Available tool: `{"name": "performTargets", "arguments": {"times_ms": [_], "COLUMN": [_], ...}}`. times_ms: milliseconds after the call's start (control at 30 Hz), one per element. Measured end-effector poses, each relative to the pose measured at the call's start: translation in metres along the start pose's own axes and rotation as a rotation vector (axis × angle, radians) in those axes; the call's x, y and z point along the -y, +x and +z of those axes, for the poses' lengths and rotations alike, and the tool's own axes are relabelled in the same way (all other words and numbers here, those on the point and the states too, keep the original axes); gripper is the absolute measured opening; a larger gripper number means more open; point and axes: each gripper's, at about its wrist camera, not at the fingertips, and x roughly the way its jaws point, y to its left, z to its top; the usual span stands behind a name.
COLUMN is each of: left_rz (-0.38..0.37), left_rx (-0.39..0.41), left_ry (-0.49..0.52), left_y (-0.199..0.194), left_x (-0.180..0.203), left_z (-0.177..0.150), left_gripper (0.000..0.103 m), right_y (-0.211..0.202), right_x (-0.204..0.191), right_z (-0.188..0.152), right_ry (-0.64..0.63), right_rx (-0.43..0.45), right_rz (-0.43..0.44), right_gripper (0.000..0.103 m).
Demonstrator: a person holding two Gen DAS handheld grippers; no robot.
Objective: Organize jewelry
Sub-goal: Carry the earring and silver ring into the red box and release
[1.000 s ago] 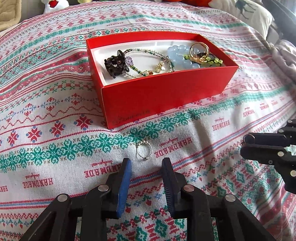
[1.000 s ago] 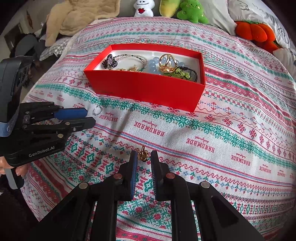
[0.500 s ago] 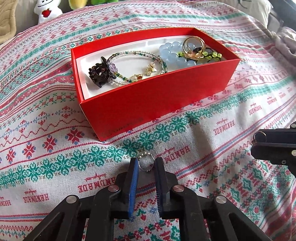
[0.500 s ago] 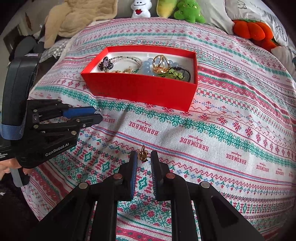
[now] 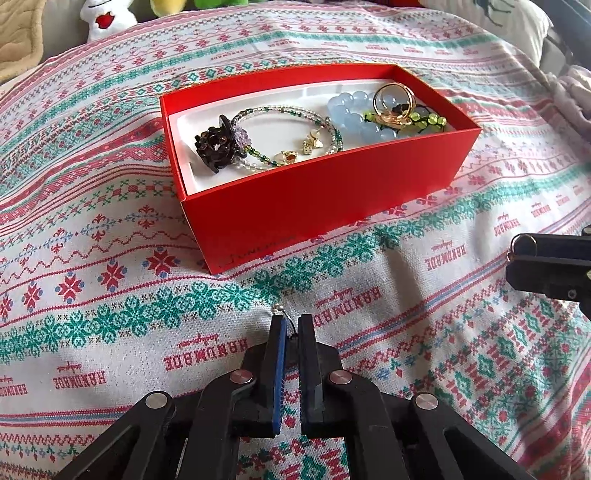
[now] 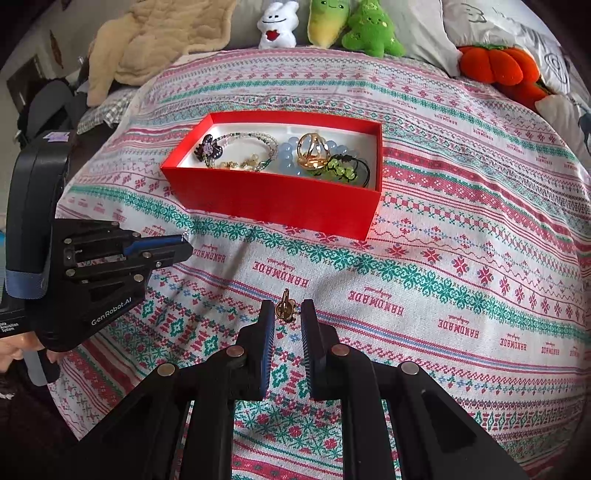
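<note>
Silver ring pinched at left gripper tips, jaws just closed on it, low over cloth. Gold ring clamped in near-shut right gripper, also in front of box. Red card box, straight edges, white liner, open top; beads, bracelets, rings inside. Wide free woven cloth around.

One red box – two grippers, left and right – three plush toys, one plush pumpkin.
</note>
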Motion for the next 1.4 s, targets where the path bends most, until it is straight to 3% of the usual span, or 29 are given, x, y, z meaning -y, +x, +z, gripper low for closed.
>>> {"name": "performTargets", "arguments": {"times_ms": [367, 767, 1100, 1400], "left_rz": [-0.002, -0.013, -0.011, 0.003], "left_rx": [0.043, 0.127, 0.133, 0.116], "left_ry": [-0.013, -0.049, -0.115, -0.153], "left_y": [-0.023, -0.047, -0.022, -0.001], "left_x": [0.0, 0.003, 0.001, -0.004], "left_z": [0.004, 0.043, 0.077, 0.086], "left_gripper": [0.0, 0.0, 0.0, 0.0], "right_y": [-0.009, -0.03, -0.009, 0.017], "right_x": [0.006, 0.029, 0.048, 0.056], "right_z": [0.009, 0.047, 0.084, 0.101], "right_ry": [0.02, 0.109, 0.198, 0.253], "right_rx": [0.029, 0.104, 0.115, 0.1], "right_rz": [-0.003, 0.015, 0.041, 0.074], "right_gripper": [0.015, 0.015, 0.015, 0.015]}}
